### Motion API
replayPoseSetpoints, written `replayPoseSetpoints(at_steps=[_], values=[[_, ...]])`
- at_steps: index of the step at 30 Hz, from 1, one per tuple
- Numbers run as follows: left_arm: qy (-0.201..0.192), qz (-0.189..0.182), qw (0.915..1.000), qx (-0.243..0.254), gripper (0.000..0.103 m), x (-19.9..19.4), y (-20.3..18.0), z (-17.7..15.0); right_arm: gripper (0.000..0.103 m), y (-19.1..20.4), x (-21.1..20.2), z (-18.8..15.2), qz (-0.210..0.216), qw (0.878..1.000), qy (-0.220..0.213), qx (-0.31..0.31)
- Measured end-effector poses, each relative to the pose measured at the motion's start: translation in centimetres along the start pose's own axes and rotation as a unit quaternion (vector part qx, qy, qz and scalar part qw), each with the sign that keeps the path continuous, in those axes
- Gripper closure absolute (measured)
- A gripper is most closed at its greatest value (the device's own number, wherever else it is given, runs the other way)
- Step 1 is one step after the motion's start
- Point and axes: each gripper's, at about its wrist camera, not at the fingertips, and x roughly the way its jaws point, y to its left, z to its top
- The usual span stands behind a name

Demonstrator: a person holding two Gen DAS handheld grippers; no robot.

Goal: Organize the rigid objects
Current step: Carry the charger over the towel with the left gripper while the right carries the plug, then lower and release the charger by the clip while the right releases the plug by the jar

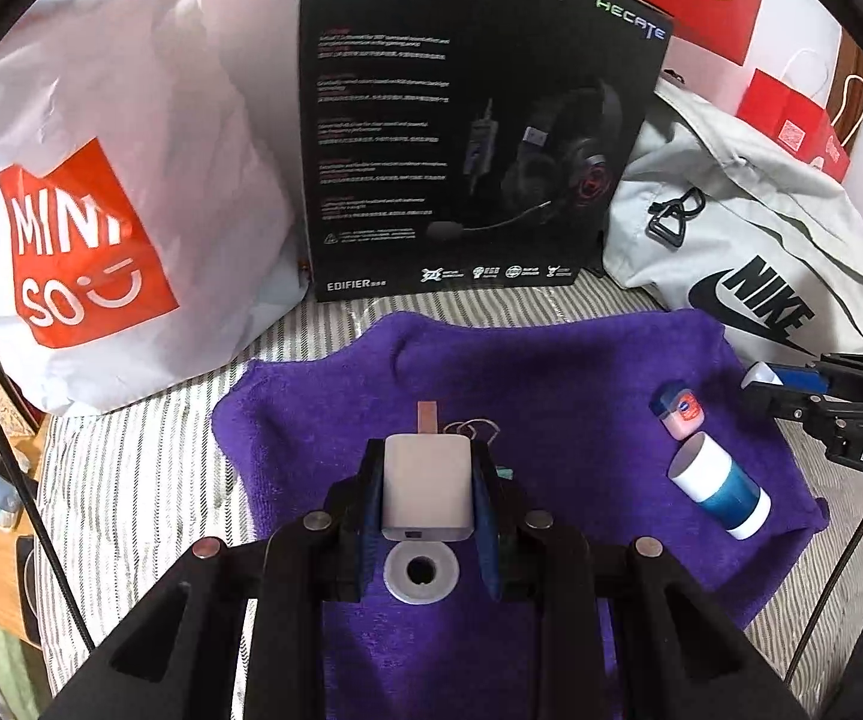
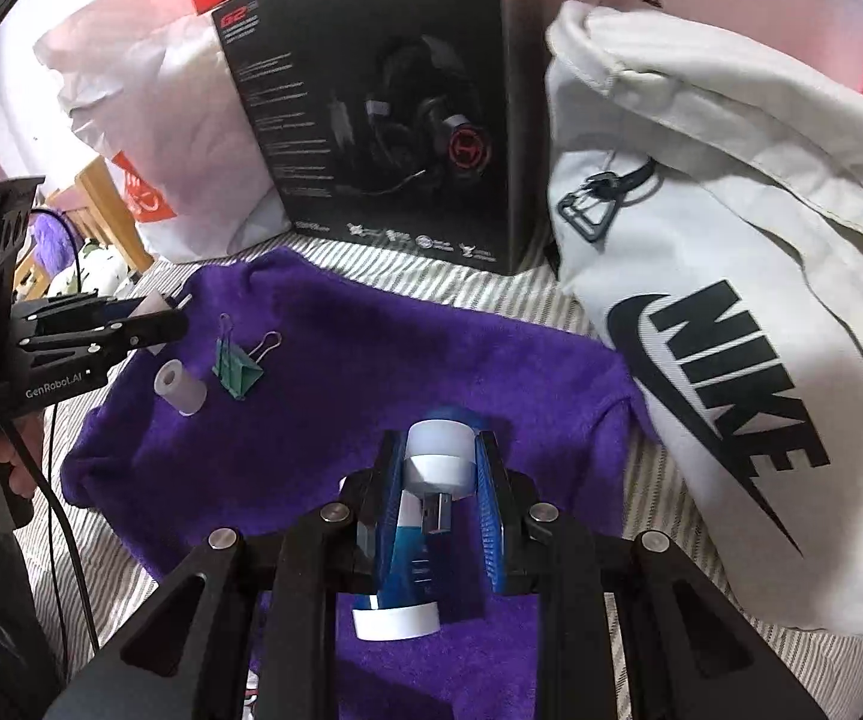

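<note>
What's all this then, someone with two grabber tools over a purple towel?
A person is sorting small items on a purple towel. The left gripper is shut on a white charger plug; the right gripper is shut on a small white USB stick. Still lying on the towel: a green binder clip, a white spool, a blue-and-white tube and a small pink jar.

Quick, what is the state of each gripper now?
Left gripper: closed on the white charger block.
Right gripper: closed on a small white USB plug.
</note>
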Motion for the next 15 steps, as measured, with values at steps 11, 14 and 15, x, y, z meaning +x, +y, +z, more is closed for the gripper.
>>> replayPoseSetpoints(at_steps=[11,14,15], values=[[0.009,0.009,0.9997,-0.019,0.078,0.9,1.4,0.0,0.08,-0.5,0.6,-0.5,-0.002,1.0,0.02,-0.007],[0.012,0.009,0.9996,-0.023,0.078,1.2,1.7,-0.1,0.08,-0.7,1.2,-0.5,-0.006,1.0,0.028,-0.009],[0.013,0.01,0.9996,-0.024,0.078,1.3,1.7,-0.1,0.08,-0.8,1.4,-0.5,-0.009,0.999,0.029,-0.009]])
